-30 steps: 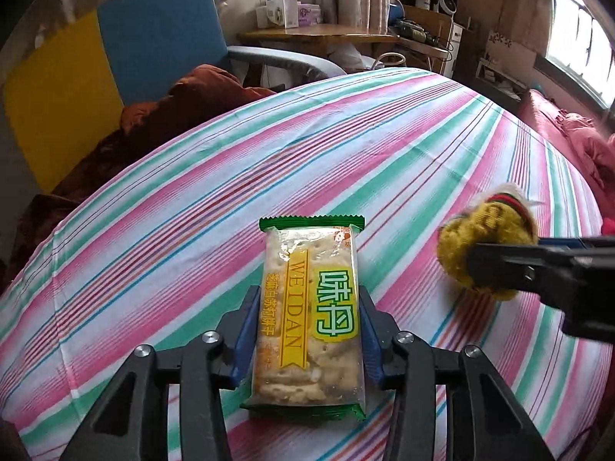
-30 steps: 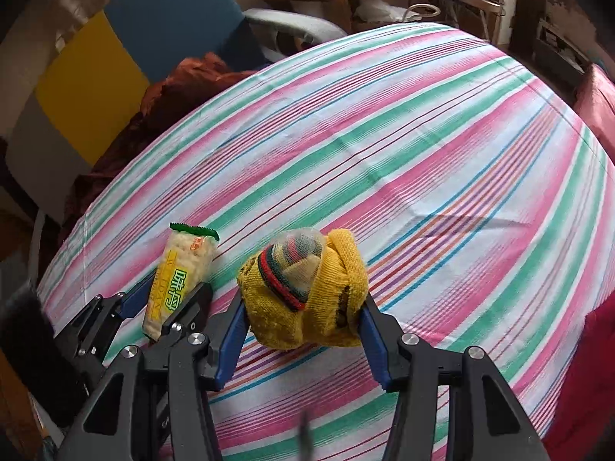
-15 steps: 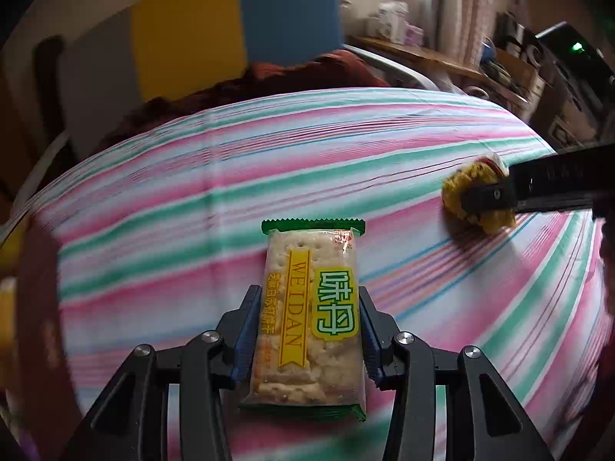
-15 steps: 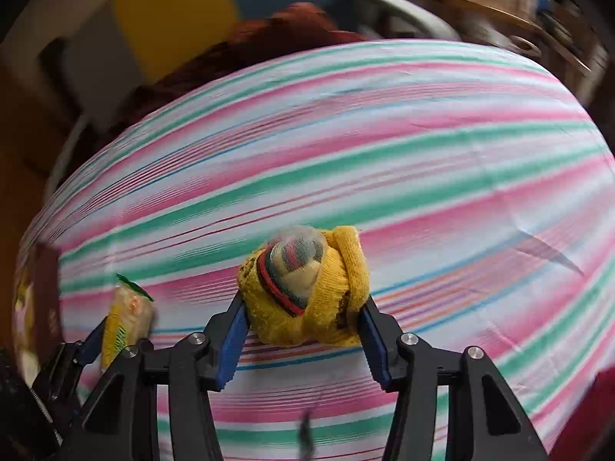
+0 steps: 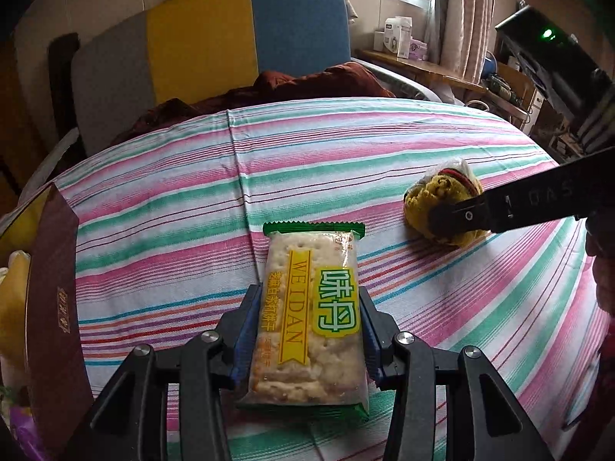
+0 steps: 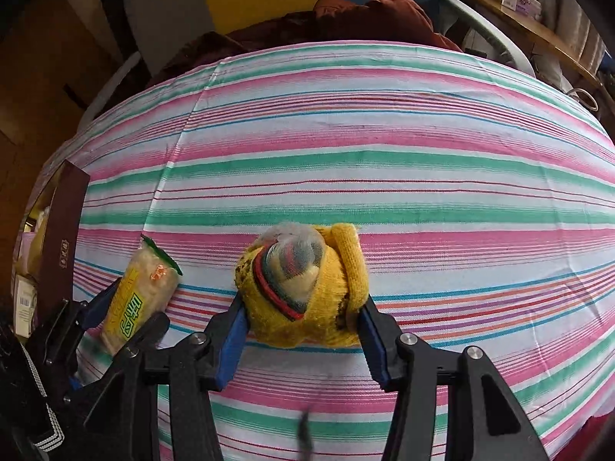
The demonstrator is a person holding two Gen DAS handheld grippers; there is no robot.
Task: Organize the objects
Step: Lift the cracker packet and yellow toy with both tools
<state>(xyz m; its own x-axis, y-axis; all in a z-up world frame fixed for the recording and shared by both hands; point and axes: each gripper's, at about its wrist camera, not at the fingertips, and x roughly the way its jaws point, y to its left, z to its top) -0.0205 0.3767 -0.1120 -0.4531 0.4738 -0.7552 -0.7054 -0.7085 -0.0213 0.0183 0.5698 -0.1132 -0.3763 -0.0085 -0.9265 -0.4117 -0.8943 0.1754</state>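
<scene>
Low in the middle of the left wrist frame, the left claw [image 5: 307, 330] is closed on a cracker pack [image 5: 307, 322], its blue pads pressed against the pack's long sides. The clear wrapper with green ends and a yellow band stands out forward past the fingertips, above a striped cloth [image 5: 346, 146] of pink, green and white that covers the desk. At the right of the same frame, the right claw [image 5: 457, 219] reaches in from the edge, clamped on a yellow sock ball [image 5: 430, 196], which sits near the cloth; whether it touches cannot be told.

Low in the middle of the right wrist frame, the right claw's pads squeeze the sock ball on both sides, so it is partly closed around that bundle. A striped inner sock in red, grey and green shows through the ball's open end. At the lower left of this frame the left claw appears again with the cracker pack tilted up and to the right.

At the left edge of both frames stands a dark brown box [image 5: 54, 307], its wall upright beside the cloth. Behind the desk, at the top of the frame, is a chair [image 5: 246, 38] with grey, yellow and blue panels, with a brown blanket [image 5: 307, 84] heaped on its seat.
</scene>
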